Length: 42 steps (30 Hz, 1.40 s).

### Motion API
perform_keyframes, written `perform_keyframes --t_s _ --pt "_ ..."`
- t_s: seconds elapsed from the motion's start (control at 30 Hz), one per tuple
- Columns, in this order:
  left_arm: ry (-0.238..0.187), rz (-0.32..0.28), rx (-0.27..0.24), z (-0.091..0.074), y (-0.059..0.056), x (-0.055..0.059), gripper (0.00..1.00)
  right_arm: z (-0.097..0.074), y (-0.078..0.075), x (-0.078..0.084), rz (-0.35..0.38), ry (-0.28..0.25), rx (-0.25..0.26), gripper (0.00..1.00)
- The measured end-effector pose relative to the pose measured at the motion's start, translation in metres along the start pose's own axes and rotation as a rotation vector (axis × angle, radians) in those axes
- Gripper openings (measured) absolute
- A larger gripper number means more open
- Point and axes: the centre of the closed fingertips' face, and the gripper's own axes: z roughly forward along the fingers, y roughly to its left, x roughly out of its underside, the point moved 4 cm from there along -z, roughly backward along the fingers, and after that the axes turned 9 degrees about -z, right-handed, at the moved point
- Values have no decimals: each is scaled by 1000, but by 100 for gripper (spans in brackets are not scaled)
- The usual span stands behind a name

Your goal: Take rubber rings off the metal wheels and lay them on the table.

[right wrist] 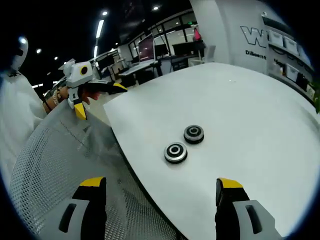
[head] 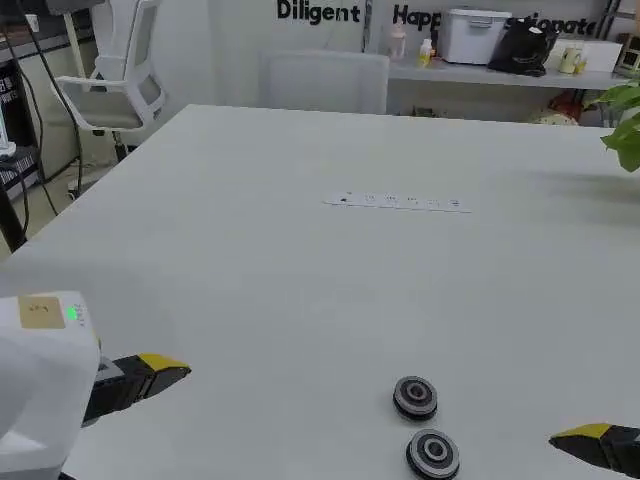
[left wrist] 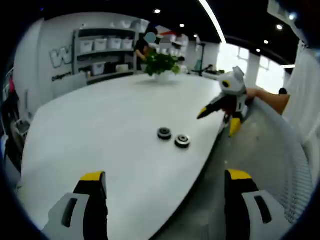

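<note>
the white desk (head: 300, 260) spreads wide under both grippers. the left gripper (left wrist: 165, 176) hovers at the desk's near left edge, its fingers (left wrist: 92, 180) spread wide with nothing between them. the right gripper (right wrist: 161, 182) hovers at the near right, fingers likewise apart and empty. between the two, near the front edge, two metal wheels (head: 415, 396) sit just beside each other, each with a dark rubber ring (head: 412, 452) around it
</note>
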Motion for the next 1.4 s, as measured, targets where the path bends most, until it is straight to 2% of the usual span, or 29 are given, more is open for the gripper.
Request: perform_keyframes --t_s 0.17,0.8,1.4 --pt "-3 0 -11 -1 1 0 100 0 -1 -1 2 -11 -1 88" --pt "9 -5 -6 0 0 2 99 2 2 3 -8 14 -24 87" --pt "12 -14 -13 -1 2 4 98 2 4 0 -16 9 -23 86"
